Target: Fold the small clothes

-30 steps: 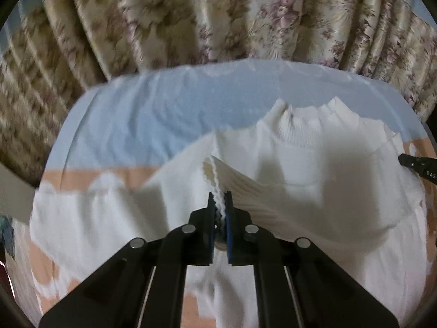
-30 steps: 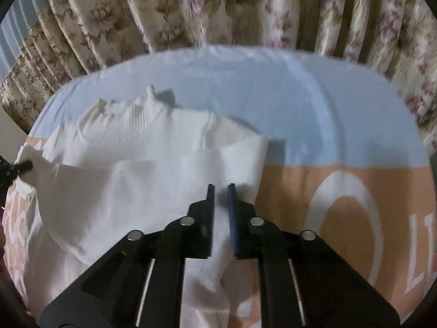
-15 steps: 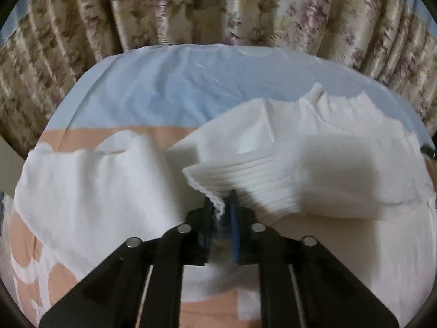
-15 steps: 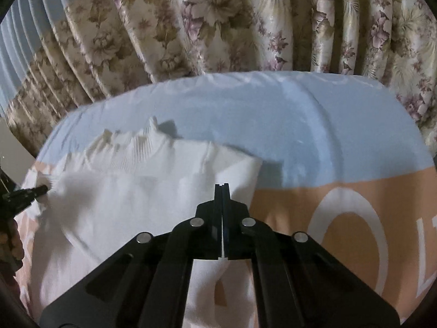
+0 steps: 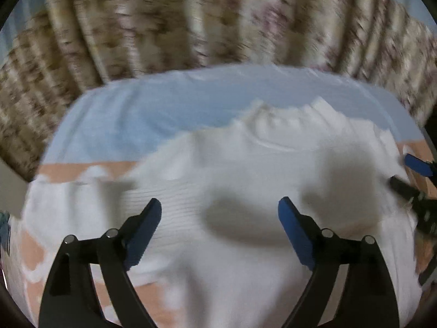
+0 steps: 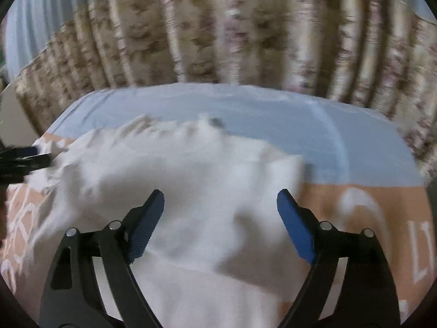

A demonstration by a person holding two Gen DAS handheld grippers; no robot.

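A small white knit sweater (image 5: 245,180) with a ribbed high collar (image 5: 286,120) lies flat on the bed, with a sleeve folded across its body. It also shows in the right wrist view (image 6: 191,180). My left gripper (image 5: 220,210) is open and empty above the sweater's middle. My right gripper (image 6: 220,202) is open and empty above the sweater's right part. The right gripper's tips (image 5: 409,175) show at the right edge of the left wrist view. The left gripper's tips (image 6: 24,155) show at the left edge of the right wrist view. Both views are blurred by motion.
The sweater lies on a bedsheet (image 6: 355,147) that is light blue at the back and orange with white letters (image 6: 420,248) nearer me. Floral curtains (image 5: 191,22) hang close behind the bed's far edge.
Both grippers have opened wide. My left gripper has let go of the ribbed sleeve cuff, which now lies on the sweater. My right gripper was shut half a second ago.
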